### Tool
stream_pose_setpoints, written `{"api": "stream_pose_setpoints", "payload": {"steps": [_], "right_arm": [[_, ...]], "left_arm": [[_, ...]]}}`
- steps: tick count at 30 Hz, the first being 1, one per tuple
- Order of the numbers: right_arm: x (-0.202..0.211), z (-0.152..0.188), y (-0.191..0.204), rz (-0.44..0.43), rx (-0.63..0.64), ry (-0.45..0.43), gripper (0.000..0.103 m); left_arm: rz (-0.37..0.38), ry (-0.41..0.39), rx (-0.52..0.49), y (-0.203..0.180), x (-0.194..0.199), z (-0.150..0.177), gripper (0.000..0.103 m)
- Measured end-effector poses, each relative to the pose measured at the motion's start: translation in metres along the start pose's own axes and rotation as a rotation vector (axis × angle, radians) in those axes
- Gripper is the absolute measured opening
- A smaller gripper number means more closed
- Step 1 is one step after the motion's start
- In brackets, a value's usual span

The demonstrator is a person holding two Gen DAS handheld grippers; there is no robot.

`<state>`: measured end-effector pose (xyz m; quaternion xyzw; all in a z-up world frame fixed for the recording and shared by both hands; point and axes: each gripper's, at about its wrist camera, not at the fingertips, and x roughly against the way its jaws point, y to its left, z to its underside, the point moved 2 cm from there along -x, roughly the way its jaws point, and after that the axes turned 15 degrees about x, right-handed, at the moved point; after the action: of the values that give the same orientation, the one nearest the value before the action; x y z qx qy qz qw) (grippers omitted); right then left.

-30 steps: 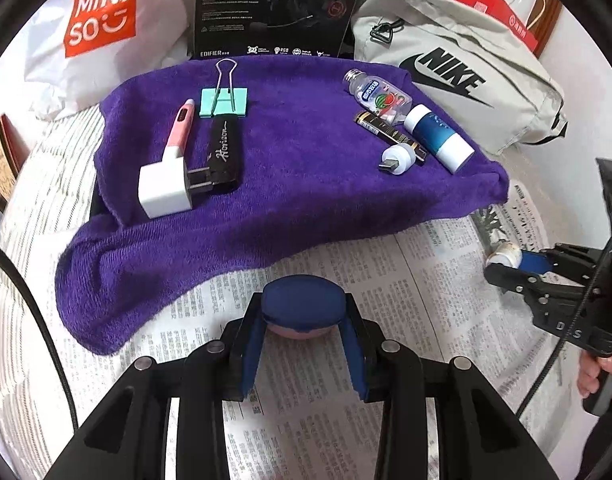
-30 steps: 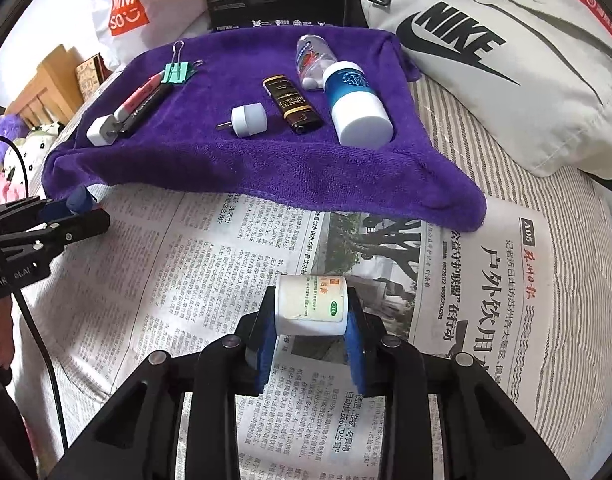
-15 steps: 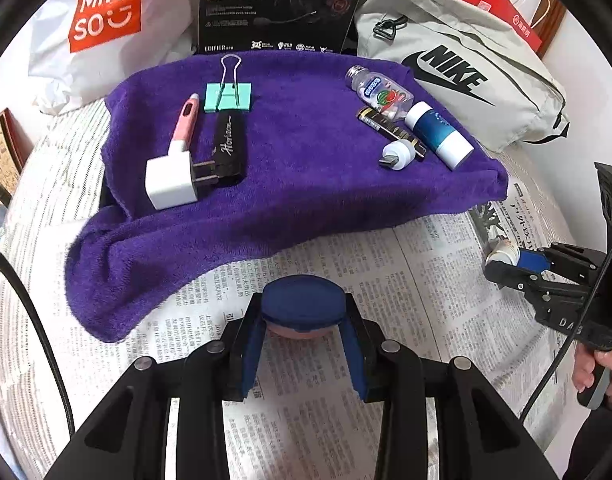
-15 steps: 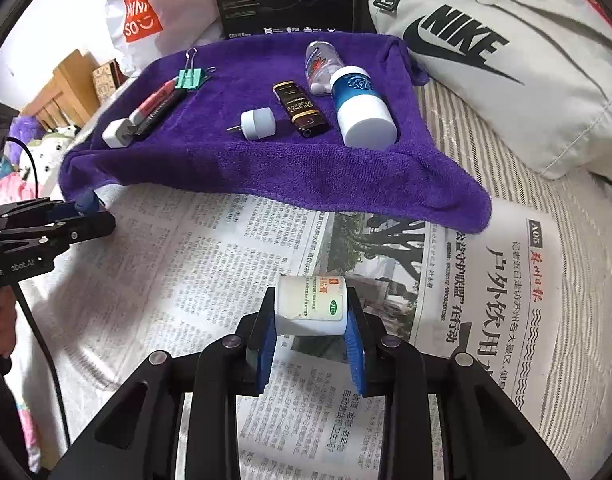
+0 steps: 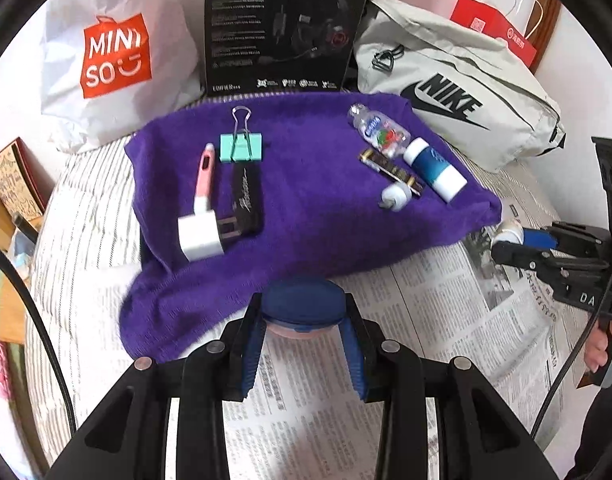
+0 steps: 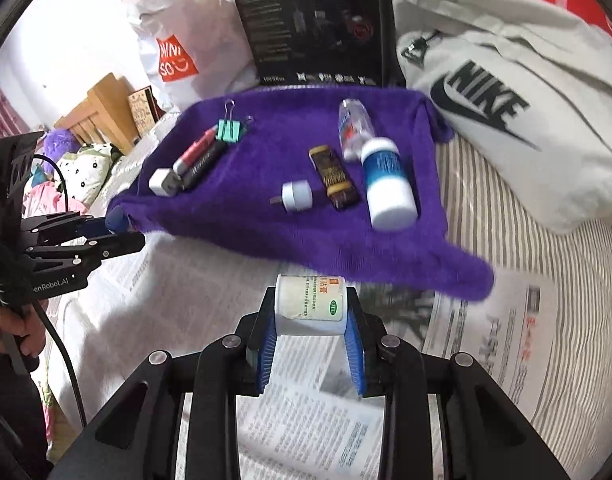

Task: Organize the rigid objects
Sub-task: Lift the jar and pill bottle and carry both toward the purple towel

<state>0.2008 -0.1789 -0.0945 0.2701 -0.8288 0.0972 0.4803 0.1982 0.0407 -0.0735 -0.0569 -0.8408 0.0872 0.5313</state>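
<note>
The right gripper (image 6: 309, 344) is clenched on a white cylindrical medicine bottle with a printed label (image 6: 309, 307), held crosswise, long axis left to right, over the newspaper (image 6: 317, 420) just short of the purple towel (image 6: 266, 224). The left gripper (image 5: 304, 354) grips a dark blue round-topped object (image 5: 302, 305) likewise. The towel's near edge lies straight ahead of both, with open cloth between its two rows of items.

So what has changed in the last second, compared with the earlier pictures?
Both grippers have moved forward toward the purple towel. The left gripper still clamps the blue-lidded jar, the right gripper the white medicine bottle. Nothing was released; items on the towel stayed put.
</note>
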Motion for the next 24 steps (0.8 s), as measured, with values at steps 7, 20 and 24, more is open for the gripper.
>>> {"api": "stream_pose_setpoints", "payload": {"steps": [7, 20, 24], "right_arm": [[-0.005, -0.034, -0.009, 0.006, 0.035, -0.021, 0.031], [-0.042, -0.097, -0.02, -0.009, 0.098, -0.017, 0.031], [-0.065, -0.116, -0.021, -0.014, 0.113, -0.003, 0.031]], "left_arm": [[-0.015, -0.017, 0.003, 0.004, 0.0, -0.021, 0.034], [-0.014, -0.017, -0.008, 0.004, -0.01, -0.043, 0.034], [-0.021, -0.009, 0.0, 0.012, -0.014, -0.044, 0.034]]}}
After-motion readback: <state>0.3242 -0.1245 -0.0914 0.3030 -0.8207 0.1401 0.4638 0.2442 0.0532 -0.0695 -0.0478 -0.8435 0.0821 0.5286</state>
